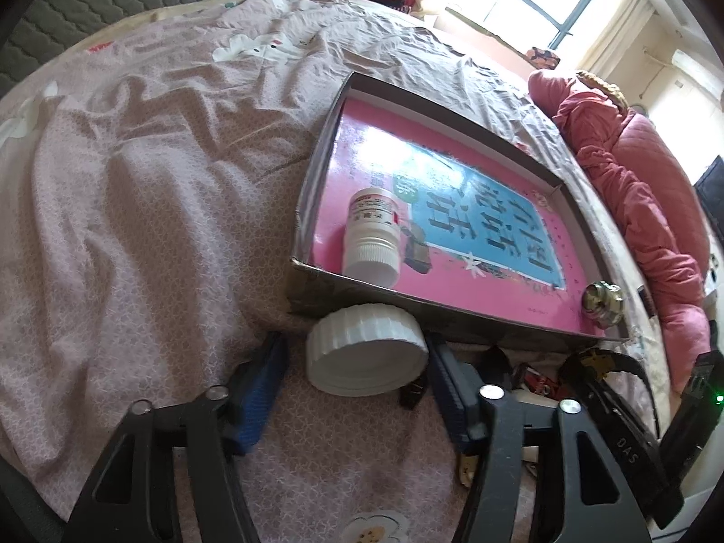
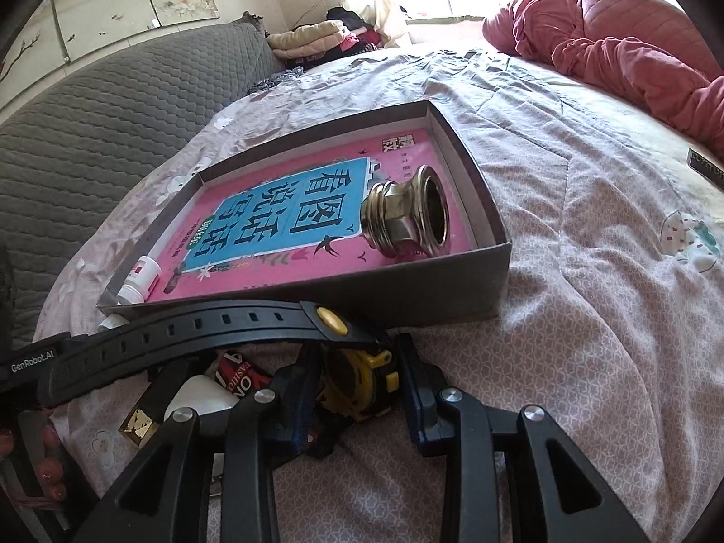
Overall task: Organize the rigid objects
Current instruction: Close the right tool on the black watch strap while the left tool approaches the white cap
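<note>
Bed (image 1: 135,208) is carrying everything; a shallow box (image 1: 452,312) is lying just ahead of both claws, lined with a pink book cover.

In the box already: a white bottle (image 1: 373,231) on its side at the near wall, and a brass fitting (image 2: 407,217) at the corner ahead of the right claw.

Left claw (image 1: 357,389) is straddling a white cap (image 1: 366,353) that is leaning on the box's outer wall. Right pad looks to be touching it; left pad is standing apart. Not gripped yet.

Right claw (image 2: 357,389) is standing part open around a yellow tape measure (image 2: 362,380), gaps showing beside it. A black strap (image 2: 203,339) is crossing just ahead.

Step in hand, as I judge: picking loose items. Next: closing on each, lifting over the near wall.
</note>
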A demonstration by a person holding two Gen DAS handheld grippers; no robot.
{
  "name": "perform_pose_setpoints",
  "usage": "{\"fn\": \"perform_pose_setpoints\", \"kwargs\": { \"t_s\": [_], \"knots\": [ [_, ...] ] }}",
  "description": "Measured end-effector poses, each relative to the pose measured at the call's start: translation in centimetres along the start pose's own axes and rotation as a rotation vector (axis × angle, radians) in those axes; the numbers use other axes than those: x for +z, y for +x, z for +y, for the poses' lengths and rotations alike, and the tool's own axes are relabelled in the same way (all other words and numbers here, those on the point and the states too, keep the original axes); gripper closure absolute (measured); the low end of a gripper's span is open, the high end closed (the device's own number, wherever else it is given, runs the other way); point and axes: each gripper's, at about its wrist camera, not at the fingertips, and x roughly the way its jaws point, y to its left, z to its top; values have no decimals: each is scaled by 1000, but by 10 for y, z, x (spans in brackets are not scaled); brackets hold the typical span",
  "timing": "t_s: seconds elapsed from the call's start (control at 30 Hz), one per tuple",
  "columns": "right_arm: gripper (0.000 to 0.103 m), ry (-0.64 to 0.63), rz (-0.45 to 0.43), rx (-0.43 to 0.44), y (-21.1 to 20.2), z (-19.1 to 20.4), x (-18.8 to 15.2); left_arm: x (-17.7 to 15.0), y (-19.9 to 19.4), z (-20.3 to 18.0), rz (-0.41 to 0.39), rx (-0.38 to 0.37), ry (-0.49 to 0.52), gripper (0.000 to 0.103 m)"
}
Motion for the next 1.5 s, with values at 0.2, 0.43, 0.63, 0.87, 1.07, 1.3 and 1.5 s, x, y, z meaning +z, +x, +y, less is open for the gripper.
{"fn": "perform_pose_setpoints", "kwargs": {
  "t_s": [0.2, 0.43, 0.63, 0.87, 1.07, 1.3, 1.5],
  "knots": [
    [70, 7, -9, 13, -3, -1, 0, -2, -2, 0, -4, -4, 9, 51],
    [70, 16, -14, 24, -4, -3, 0, -5, -5, 1, -11, -10, 18, 51],
    [70, 24, -19, 32, -5, -4, 0, -8, -11, 3, -15, -27, 16, 51],
    [70, 30, -57, 52, -14, -5, 2, -12, -22, 4, -27, -39, 26, 51],
    [71, 40, -90, 60, -24, -6, 3, -15, -28, 3, -36, -53, 27, 51],
    [72, 39, -127, 59, -38, -6, 2, -16, -36, 3, -53, -64, 25, 51],
    [78, 73, -146, 62, -44, -15, 1, -16, -41, -1, -65, -75, 39, 51]
  ]
}}
